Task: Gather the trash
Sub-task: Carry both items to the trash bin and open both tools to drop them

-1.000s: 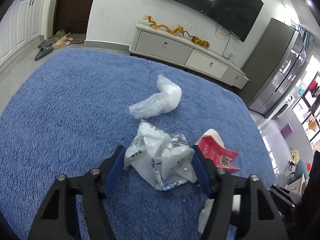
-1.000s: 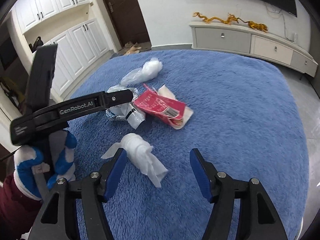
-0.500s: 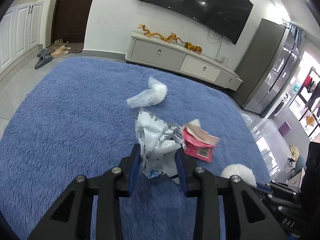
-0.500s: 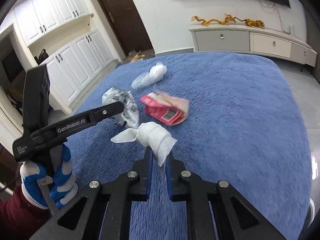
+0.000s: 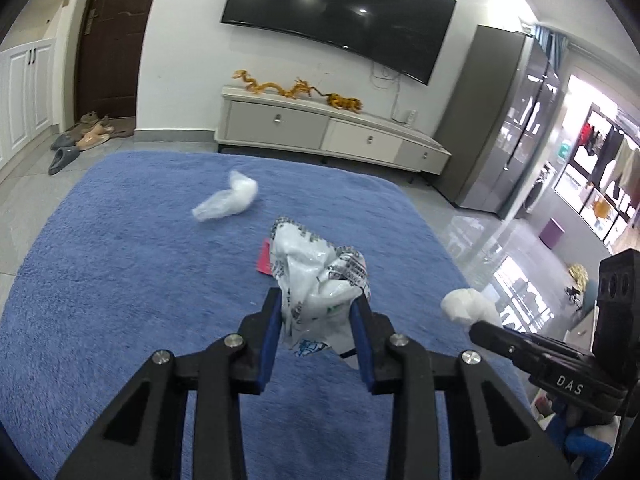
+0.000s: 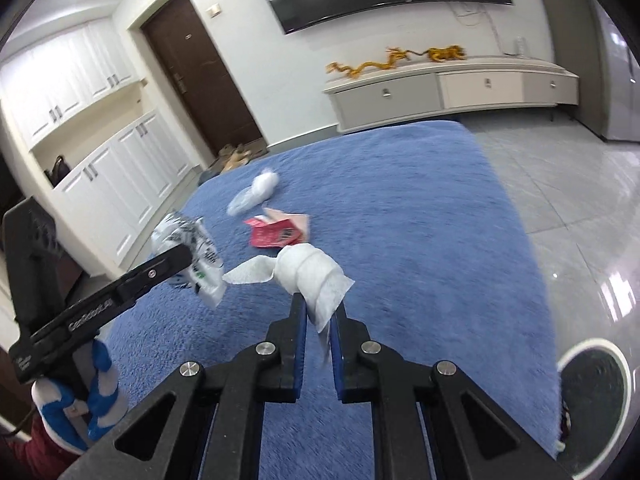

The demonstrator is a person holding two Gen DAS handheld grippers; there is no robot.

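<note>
Crumpled white plastic wrapper (image 5: 320,280) with black print, clamped between the blue fingers (image 5: 269,336) of the left gripper (image 5: 318,300), lifted clear of the blue rug (image 5: 120,300). Same wrapper seen from the right wrist view at the left gripper's tip, off the rug. Rolled white tissue (image 6: 312,276) pinched tight in the right gripper (image 6: 319,312), fingers (image 6: 298,340) clenched on its lower edge, loose tail sticking out to the left; also held above the rug. In the left view the tissue shows as a white blob at the right gripper's tip, right of the wrapper.

Still lying on the rug: a red and white packet (image 6: 280,232), partly hidden behind the wrapper in the left view, and farther back a clear plastic bag (image 5: 226,204) bunched into a lump, well apart from both grippers.

Person's left hand (image 6: 76,404) in a blue and white glove grips the left gripper's handle, dark red sleeve below.

Beyond the rug: grey tiled floor (image 6: 560,184), low white cabinet (image 5: 320,136) with golden dragon figures (image 5: 296,90) on top, large dark TV (image 5: 340,16) on the wall, brown door (image 5: 112,40), slippers (image 5: 76,140) by the door.
</note>
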